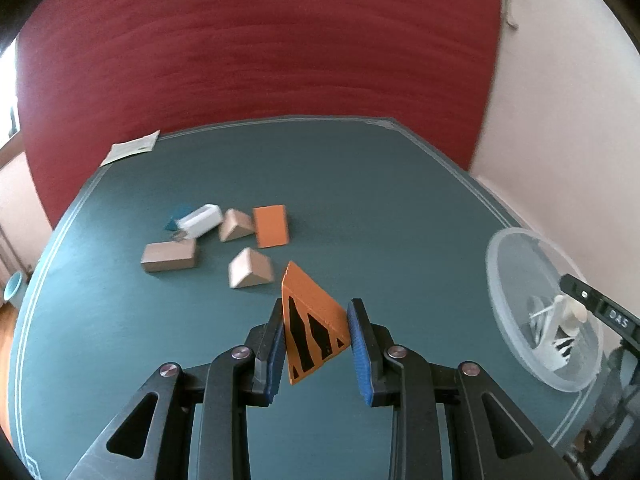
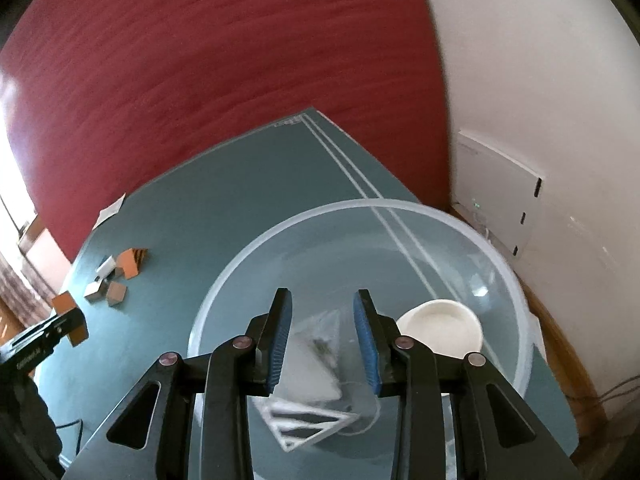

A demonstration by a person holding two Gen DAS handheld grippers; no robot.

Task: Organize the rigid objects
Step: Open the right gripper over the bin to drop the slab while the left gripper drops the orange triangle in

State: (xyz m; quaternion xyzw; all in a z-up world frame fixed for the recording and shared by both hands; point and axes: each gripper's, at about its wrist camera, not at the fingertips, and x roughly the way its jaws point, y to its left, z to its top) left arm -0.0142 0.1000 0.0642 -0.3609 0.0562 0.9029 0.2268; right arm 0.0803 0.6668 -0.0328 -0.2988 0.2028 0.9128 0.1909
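My left gripper (image 1: 316,344) is shut on an orange wedge (image 1: 310,320) with black cut-outs and holds it above the green table (image 1: 360,200). The right wrist view also shows the wedge (image 2: 70,312) in that gripper at the far left. My right gripper (image 2: 322,340) is open and empty over a clear plastic bowl (image 2: 224,280). In the bowl lie a white triangular frame piece (image 2: 304,420) and a white dish (image 2: 440,328). The bowl (image 1: 504,312) sits at the table's right edge in the left wrist view.
A cluster lies on the table: an orange block (image 1: 271,226), two wooden wedges (image 1: 250,268) (image 1: 235,225), a wooden block (image 1: 170,255), a white block (image 1: 200,220) and a blue piece (image 1: 176,216). A paper slip (image 1: 130,148) lies at the far edge. A red wall stands behind.
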